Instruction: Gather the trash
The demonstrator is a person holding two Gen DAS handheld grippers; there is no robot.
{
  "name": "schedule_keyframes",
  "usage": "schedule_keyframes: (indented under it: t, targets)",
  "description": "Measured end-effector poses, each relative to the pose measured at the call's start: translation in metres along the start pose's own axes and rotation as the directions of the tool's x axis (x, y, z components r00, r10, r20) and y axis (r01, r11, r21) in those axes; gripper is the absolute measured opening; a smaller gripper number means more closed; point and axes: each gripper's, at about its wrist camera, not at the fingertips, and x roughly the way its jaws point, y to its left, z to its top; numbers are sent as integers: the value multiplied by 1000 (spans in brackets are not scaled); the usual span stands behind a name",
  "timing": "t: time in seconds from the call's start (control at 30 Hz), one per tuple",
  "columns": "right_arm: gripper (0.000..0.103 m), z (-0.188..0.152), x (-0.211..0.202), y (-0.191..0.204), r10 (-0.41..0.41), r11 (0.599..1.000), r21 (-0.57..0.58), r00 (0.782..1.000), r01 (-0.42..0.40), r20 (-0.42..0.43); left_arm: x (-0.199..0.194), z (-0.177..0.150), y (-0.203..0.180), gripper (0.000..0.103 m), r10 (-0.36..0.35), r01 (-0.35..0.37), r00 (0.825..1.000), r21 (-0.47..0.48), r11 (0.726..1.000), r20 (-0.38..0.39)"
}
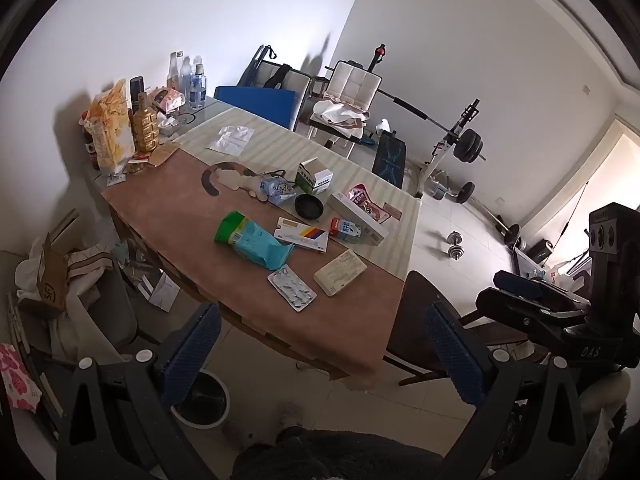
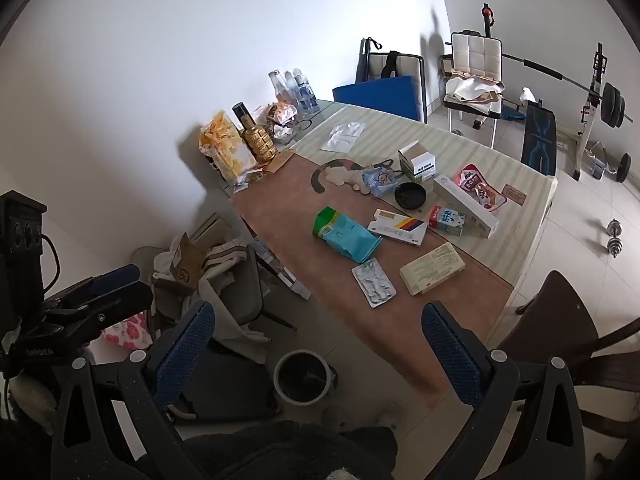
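Both claws, left claw (image 1: 320, 354) and right claw (image 2: 318, 350), spread wide and empty; trash on the tabletop (image 2: 288, 200): crumpled teal wrapper (image 2: 346, 234), used-up blister pack (image 2: 374, 282), small milk carton (image 2: 447, 220)

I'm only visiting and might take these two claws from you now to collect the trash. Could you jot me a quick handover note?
Left claw: open, empty, hanging short of the table's near edge.
Right claw: open, empty, likewise short of the table.
Trash is all on the table: empty blister pack, beige box, green-and-blue pouch, striped box, small milk carton, long white box, black lid.
Bin: on the floor by the table's near corner, looks empty.
Done: nothing visibly collected.
Left: every piece, probably starting with the blister pack, the nearest.
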Motion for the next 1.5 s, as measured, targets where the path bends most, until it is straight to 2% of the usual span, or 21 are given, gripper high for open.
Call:
schedule_keyframes:
  t: [1.5]
  targets:
    - [103, 2, -4, 1, 12, 1000, -7, 1000, -12, -4, 7, 2, -10, 103, 5, -5, 1000, 16, 1000, -4]
